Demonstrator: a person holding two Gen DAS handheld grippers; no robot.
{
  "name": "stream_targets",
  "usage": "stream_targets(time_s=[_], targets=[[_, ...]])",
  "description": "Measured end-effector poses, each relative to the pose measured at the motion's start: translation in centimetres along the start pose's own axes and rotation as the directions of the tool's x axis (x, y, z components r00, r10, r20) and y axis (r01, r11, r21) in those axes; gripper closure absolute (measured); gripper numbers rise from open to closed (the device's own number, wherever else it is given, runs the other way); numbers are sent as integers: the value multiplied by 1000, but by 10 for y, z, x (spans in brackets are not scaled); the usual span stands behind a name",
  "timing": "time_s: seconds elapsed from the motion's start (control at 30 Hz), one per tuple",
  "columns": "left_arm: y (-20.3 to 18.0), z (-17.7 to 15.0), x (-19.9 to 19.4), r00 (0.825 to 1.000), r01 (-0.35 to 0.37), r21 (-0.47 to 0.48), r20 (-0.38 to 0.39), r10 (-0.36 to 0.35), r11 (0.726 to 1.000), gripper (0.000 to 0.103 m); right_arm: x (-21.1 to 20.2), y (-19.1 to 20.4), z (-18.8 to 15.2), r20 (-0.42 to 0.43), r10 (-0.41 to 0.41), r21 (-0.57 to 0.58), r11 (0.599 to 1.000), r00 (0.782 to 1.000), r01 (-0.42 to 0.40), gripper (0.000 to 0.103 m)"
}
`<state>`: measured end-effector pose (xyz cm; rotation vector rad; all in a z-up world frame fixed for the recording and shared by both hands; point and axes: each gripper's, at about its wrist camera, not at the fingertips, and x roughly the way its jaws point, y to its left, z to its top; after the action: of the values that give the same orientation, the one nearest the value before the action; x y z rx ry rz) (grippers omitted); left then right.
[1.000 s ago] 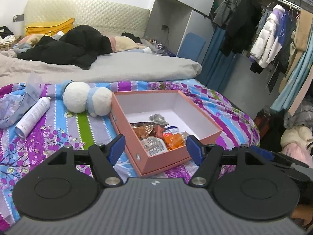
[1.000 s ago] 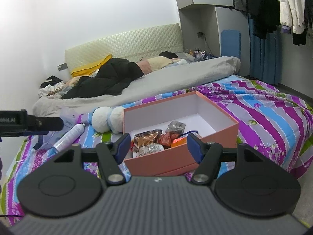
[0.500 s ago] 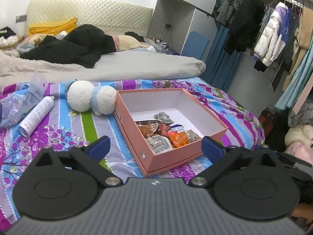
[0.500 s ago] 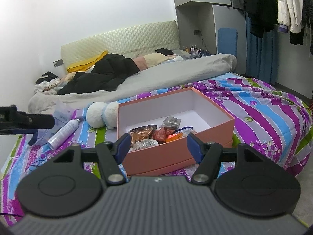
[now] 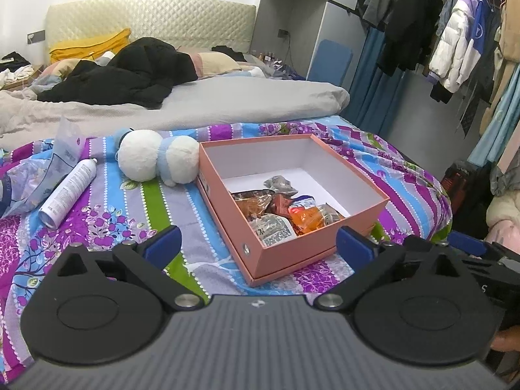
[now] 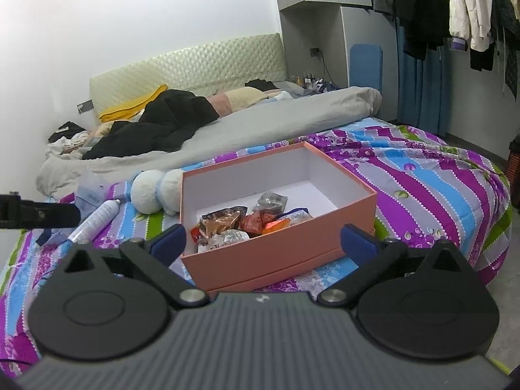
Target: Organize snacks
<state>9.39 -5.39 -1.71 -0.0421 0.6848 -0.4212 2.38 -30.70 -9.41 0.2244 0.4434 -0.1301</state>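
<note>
A pink cardboard box [image 5: 302, 253] with a white inside lies open on the striped bedspread; it also shows in the right wrist view [image 6: 279, 253]. Several snack packets [image 5: 282, 211] lie in its near half, also seen in the right wrist view [image 6: 247, 221]. My left gripper [image 5: 258, 247] is open and empty, held back from the box's near corner. My right gripper [image 6: 263, 242] is open and empty, in front of the box's near wall.
A white and blue plush toy [image 5: 156, 161] lies against the box's left side. A white spray can [image 5: 68, 191] and a clear plastic bag [image 5: 42, 169] lie further left. A grey duvet [image 5: 195, 100] and black coat cover the far bed. Clothes hang at right [image 5: 455, 39].
Both grippers have opened wider, the left first and then the right. Both have drawn back slightly from the box. The box and snacks have not moved.
</note>
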Motion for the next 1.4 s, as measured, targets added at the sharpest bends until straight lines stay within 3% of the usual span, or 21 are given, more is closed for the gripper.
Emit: stream_targets(time_s=[0.83, 1.4], targets=[[-5, 4, -6, 998, -61, 14, 28, 61, 998, 0, -1, 3, 2, -6, 6, -13, 1000, 1000, -6, 0], [-7, 1, -4, 998, -56, 17, 24, 56, 998, 0, -2, 3, 2, -9, 7, -9, 1000, 1000, -8, 0]])
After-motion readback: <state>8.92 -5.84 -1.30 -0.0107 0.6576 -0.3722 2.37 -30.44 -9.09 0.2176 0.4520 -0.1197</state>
